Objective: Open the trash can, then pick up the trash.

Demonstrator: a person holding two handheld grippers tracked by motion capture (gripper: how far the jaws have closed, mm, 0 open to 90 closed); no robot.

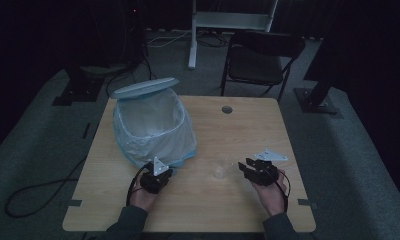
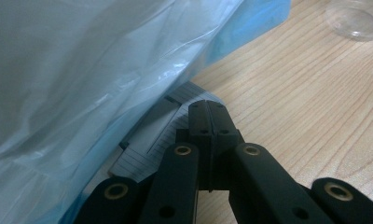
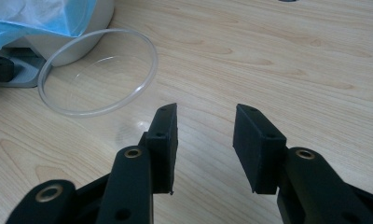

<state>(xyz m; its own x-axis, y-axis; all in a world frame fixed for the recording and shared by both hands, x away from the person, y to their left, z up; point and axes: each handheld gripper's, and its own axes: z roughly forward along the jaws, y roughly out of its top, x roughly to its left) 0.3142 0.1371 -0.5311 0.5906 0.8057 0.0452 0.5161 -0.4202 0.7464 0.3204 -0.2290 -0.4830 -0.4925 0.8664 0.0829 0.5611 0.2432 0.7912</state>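
The clear cup lies on its side on the desk, beside the lined bin. The right gripper, jaws apart and empty, should be closed squarely over its rim. The left gripper, jaws together, is pressed onto the bin's pedal.

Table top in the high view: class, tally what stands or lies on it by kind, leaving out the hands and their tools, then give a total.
Pedal bin lined with a bag: 1
Clear plastic cup: 1
Total: 2
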